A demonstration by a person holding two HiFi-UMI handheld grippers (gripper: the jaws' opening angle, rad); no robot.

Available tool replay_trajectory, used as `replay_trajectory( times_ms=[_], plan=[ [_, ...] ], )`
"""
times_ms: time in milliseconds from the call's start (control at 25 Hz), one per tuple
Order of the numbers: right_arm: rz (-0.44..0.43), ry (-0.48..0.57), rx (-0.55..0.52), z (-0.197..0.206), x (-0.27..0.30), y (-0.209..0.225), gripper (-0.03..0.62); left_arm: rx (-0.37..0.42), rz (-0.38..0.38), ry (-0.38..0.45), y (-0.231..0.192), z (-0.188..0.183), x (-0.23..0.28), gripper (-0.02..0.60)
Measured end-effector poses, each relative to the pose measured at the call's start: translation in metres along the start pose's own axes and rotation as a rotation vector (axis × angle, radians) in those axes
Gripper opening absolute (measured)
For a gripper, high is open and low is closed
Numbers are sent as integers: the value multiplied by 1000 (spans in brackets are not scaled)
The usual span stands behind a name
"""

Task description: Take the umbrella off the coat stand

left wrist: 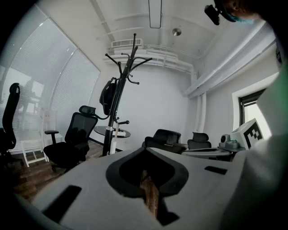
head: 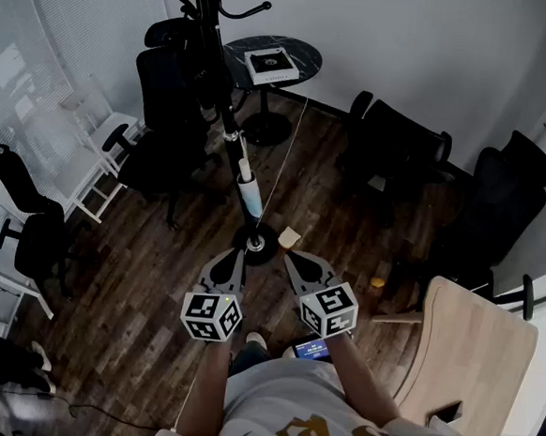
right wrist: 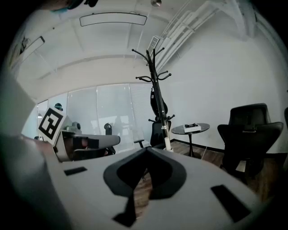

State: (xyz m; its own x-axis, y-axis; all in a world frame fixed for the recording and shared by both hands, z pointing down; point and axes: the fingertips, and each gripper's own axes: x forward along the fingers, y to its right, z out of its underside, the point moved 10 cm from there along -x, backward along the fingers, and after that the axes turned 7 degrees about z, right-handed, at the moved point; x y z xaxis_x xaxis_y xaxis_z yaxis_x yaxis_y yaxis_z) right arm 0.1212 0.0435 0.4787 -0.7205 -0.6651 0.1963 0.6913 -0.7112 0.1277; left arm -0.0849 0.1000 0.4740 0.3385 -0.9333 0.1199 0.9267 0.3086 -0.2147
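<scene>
Umbrella [head: 248, 190] hangs furled against the coat stand [head: 213, 62] pole, far centre, while the left gripper [head: 236, 256] and right gripper [head: 292, 259] sit side by side near its base, jaws clenched on nothing (a black office chair [head: 169, 110] crowds the stand's left)

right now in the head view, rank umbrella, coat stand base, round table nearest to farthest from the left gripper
1. umbrella and coat stand base, straight ahead: too close to call
2. round table, behind the stand
</scene>
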Motion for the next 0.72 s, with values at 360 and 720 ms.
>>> replay_trajectory(
  times_ms=[360,720],
  plan=[
    [19,-6,14,2,4,6,12,-1,6,-7,-3,2,4,21],
    [0,2,69,5,1,10,12,-7,-1,-14,2,1,3,21]
  ],
)
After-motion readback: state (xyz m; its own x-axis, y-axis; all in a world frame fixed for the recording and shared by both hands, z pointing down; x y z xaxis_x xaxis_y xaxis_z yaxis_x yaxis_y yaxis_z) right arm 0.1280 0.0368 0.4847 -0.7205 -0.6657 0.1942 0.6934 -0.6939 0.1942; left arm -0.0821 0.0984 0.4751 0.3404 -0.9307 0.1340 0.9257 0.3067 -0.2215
